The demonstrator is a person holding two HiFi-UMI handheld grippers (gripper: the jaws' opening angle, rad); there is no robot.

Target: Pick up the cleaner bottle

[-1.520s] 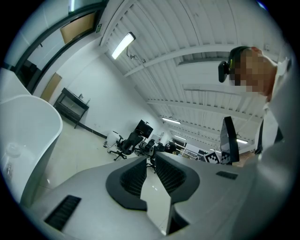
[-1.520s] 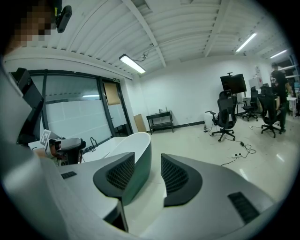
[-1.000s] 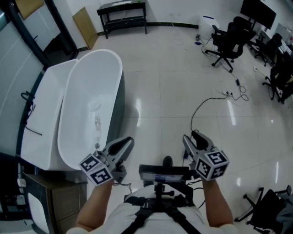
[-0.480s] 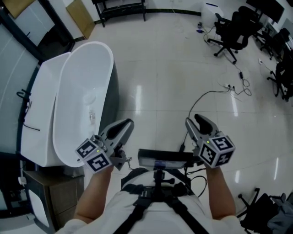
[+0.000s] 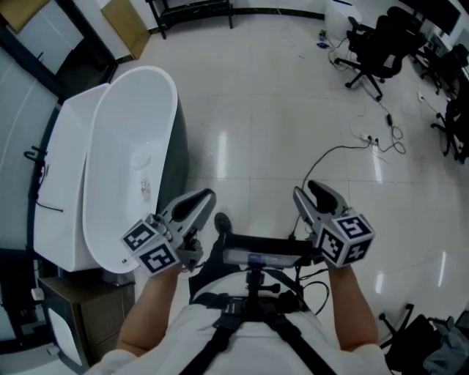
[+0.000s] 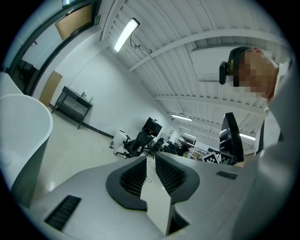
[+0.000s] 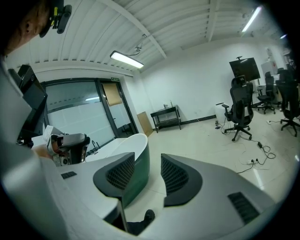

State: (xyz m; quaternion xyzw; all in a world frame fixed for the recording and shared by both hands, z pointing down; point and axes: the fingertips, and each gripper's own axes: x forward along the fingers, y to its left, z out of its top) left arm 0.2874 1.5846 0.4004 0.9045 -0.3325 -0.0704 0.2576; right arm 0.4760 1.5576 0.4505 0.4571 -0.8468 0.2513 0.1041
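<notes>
Wide pale floor [image 5: 278, 110] all round, glossy under the lights. Along its left side stands the big white bathtub [image 5: 117, 132], long and oval, dark on its outer wall. Far right, a cluster of black office chairs [image 5: 374, 51]; at the back wall a low black table [image 5: 192, 11]. A thin black cable [image 5: 330, 157] snakes across the tiles towards the person.

The person stands just beside the tub's near end, both tools held out in front at chest height. The left gripper [image 5: 198, 199] points forward next to the tub rim, jaws drawn close with only a slim slit between them and nothing in it. The right gripper [image 5: 308, 192] has its jaws clearly spread, empty, with tub and floor showing through the gap. As for the cleaner bottle, I can't pick it out in any view.
</notes>
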